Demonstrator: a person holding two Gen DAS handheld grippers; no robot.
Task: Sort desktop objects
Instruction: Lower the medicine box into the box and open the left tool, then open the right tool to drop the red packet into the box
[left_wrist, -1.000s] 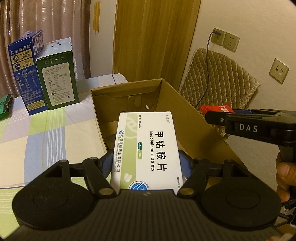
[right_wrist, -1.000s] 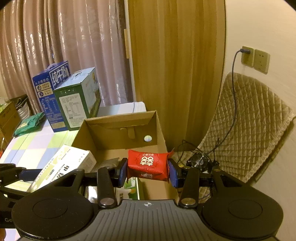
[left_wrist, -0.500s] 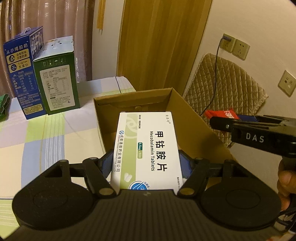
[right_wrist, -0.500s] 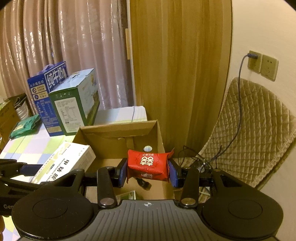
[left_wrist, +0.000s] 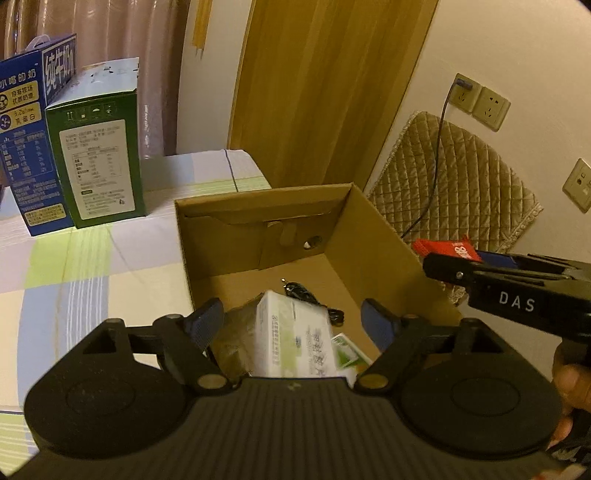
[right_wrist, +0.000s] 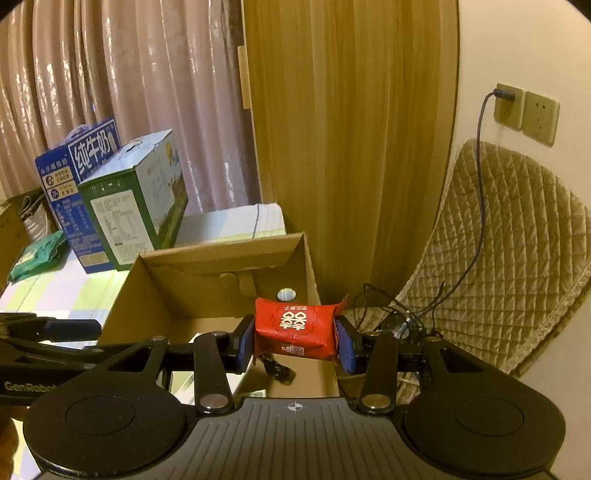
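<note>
My left gripper (left_wrist: 291, 321) hangs over the open cardboard box (left_wrist: 258, 195), its jaws opening. The white medicine box (left_wrist: 295, 332) is blurred and tilted below the blue pads, free of them, inside the cardboard box. My right gripper (right_wrist: 295, 341) is shut on a red packet (right_wrist: 295, 328) above the right part of the cardboard box (right_wrist: 221, 254). In the left wrist view, that right gripper (left_wrist: 517, 295) and the red packet (left_wrist: 447, 249) show beyond the box's right wall. The left gripper's arm (right_wrist: 55, 332) reaches in at the left of the right wrist view.
A black cable (left_wrist: 306, 295) and a green-white pack (left_wrist: 347, 350) lie in the box. Blue (left_wrist: 26, 147) and green (left_wrist: 99, 158) milk cartons stand at the table's back. A green packet (right_wrist: 37, 254) lies left. A quilted cushion (right_wrist: 498, 240) and wall sockets (right_wrist: 524, 110) are right.
The left jaws have spread and the white medicine box has dropped out of them into the cardboard box. Both grippers have moved forward over the box; the red packet stays gripped.
</note>
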